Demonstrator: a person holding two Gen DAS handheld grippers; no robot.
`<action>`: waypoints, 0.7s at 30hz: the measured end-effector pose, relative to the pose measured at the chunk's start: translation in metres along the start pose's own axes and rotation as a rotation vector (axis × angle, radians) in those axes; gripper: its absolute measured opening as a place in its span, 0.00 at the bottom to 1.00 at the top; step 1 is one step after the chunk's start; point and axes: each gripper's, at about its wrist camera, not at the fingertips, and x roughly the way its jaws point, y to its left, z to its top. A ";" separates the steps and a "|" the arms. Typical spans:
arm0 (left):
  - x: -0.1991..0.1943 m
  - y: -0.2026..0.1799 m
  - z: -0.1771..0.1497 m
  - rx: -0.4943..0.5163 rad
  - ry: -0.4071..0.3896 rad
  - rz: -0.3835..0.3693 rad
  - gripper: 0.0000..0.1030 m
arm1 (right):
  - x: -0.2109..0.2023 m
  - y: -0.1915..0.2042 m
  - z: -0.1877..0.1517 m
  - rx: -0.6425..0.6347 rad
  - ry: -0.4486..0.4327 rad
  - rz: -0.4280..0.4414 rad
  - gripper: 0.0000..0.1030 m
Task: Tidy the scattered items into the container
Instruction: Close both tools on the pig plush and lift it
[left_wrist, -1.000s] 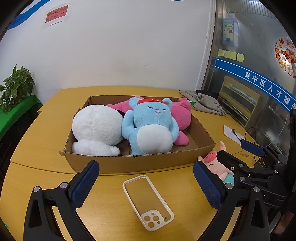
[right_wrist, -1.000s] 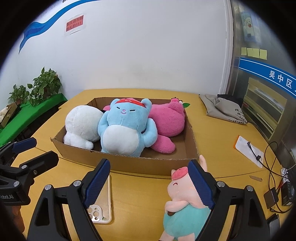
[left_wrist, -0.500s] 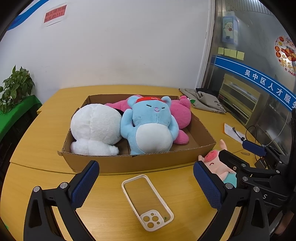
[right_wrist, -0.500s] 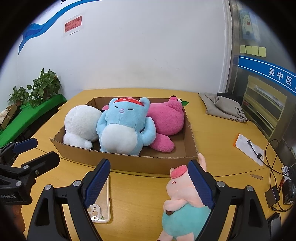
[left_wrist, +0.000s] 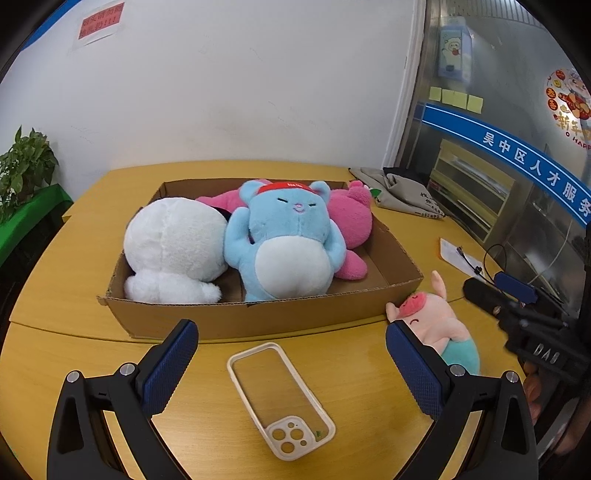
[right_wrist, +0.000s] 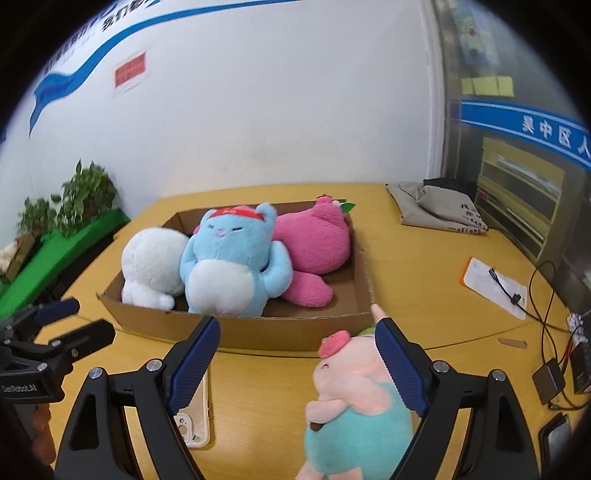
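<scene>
Step in hand: approach. Right hand-held gripper (right_wrist: 297, 354) is spread wide by the pig toy (right_wrist: 356, 402) on the worktop (right_wrist: 424, 280), just beside the box (right_wrist: 364, 266); left hand-held gripper (left_wrist: 291, 356) is spread too, over the phone case (left_wrist: 280, 400). Next: center on pig, close.

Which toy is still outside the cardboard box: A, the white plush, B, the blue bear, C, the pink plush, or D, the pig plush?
D: the pig plush sits on the table beside the box; the other three lie inside it.
</scene>
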 end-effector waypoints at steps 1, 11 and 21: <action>0.003 -0.002 0.000 0.001 0.009 -0.006 1.00 | -0.001 -0.010 -0.001 0.012 -0.001 0.000 0.84; 0.040 -0.041 -0.001 0.030 0.122 -0.135 1.00 | 0.049 -0.082 -0.072 0.084 0.261 0.024 0.84; 0.045 -0.040 -0.004 0.019 0.141 -0.136 1.00 | 0.019 -0.004 -0.101 -0.220 0.194 0.234 0.79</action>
